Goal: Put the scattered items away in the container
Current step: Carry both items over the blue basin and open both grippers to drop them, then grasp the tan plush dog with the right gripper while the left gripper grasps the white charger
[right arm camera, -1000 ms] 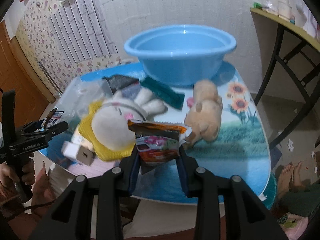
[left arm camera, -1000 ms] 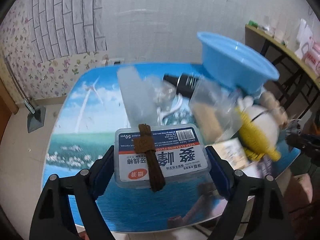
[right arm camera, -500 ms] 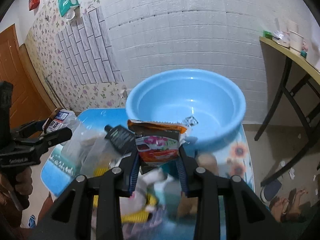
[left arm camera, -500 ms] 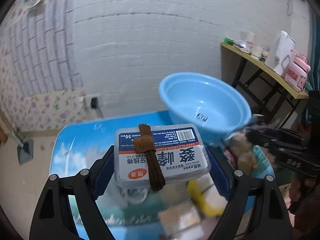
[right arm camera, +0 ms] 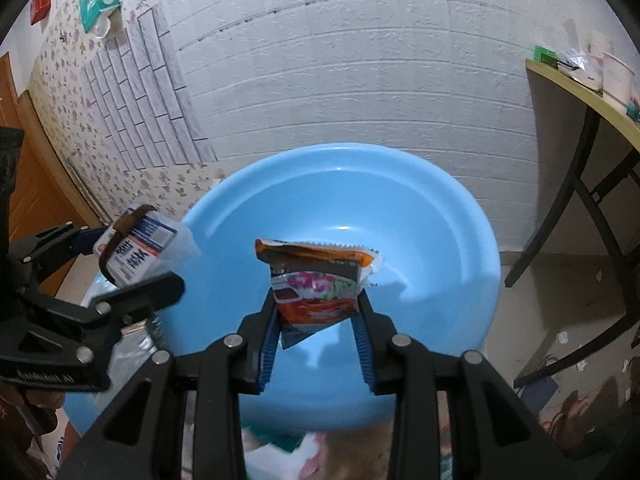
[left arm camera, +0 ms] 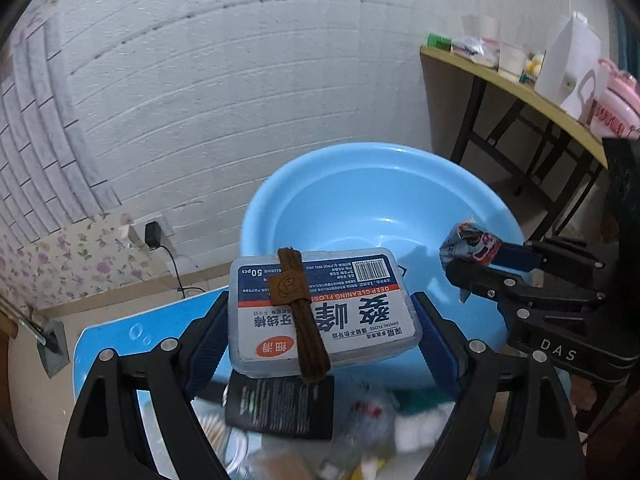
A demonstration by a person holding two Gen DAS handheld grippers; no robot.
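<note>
The left gripper [left arm camera: 320, 320] is held up, its two fingers squeezed on the sides of a dental floss box [left arm camera: 322, 312]. The right gripper [right arm camera: 316, 320] is beside it, fingers pinching a snack packet [right arm camera: 316, 284].

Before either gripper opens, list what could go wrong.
1. The brown strip lies loose across the floss box in the left gripper; it may slide off outside the blue basin.
2. The right gripper pinches only the snack packet's lower part, near the basin's front rim; released early, it could land short.
</note>
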